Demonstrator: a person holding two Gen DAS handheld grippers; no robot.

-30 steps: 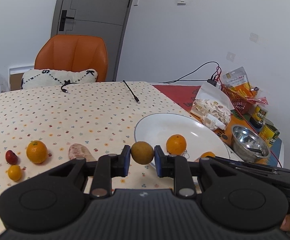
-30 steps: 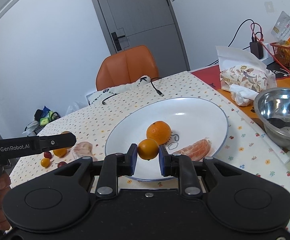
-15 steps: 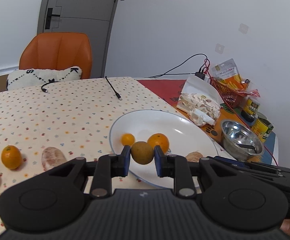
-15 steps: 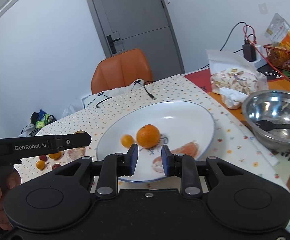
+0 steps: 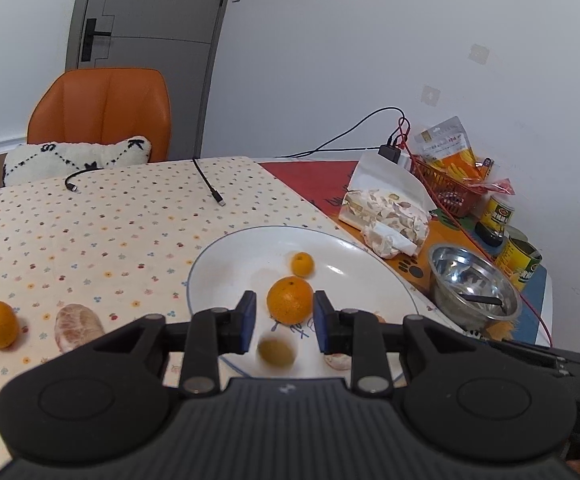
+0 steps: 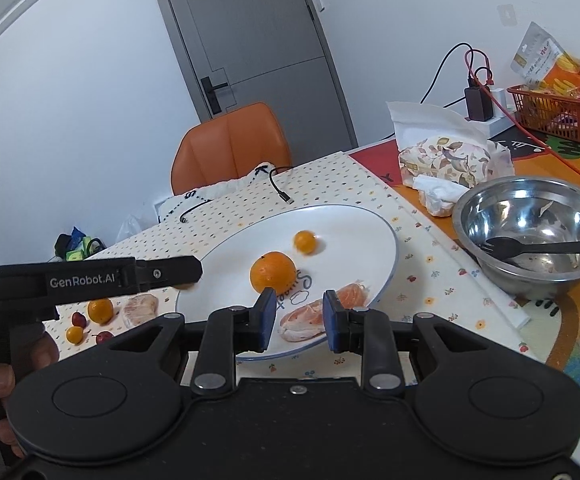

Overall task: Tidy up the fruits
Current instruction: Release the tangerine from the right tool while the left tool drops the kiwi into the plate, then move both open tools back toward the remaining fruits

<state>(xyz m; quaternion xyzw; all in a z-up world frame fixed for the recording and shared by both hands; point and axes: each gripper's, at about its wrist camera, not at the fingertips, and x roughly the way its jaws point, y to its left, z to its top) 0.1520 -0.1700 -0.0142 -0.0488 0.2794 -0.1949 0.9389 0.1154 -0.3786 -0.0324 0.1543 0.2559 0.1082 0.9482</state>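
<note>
- Left claw (image 5: pixel 284 326): jaws have just been opening, parted, gripping nothing; a blurred brownish fruit (image 5: pixel 276 353) sits just below them over the plate (image 5: pixel 230 256)
- Right claw (image 6: pixel 297 316): jaws parted, empty, above the plate's near edge
- Orange (image 6: pixel 272 272), small orange (image 6: pixel 305 241) and peeled segments (image 6: pixel 309 318) lie on the plate

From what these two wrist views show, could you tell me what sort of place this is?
Most likely a home dining area. A table under a dotted tablecloth holds a white plate of fruit, an orange chair is pulled up to it, and a grey door stands behind.
</note>
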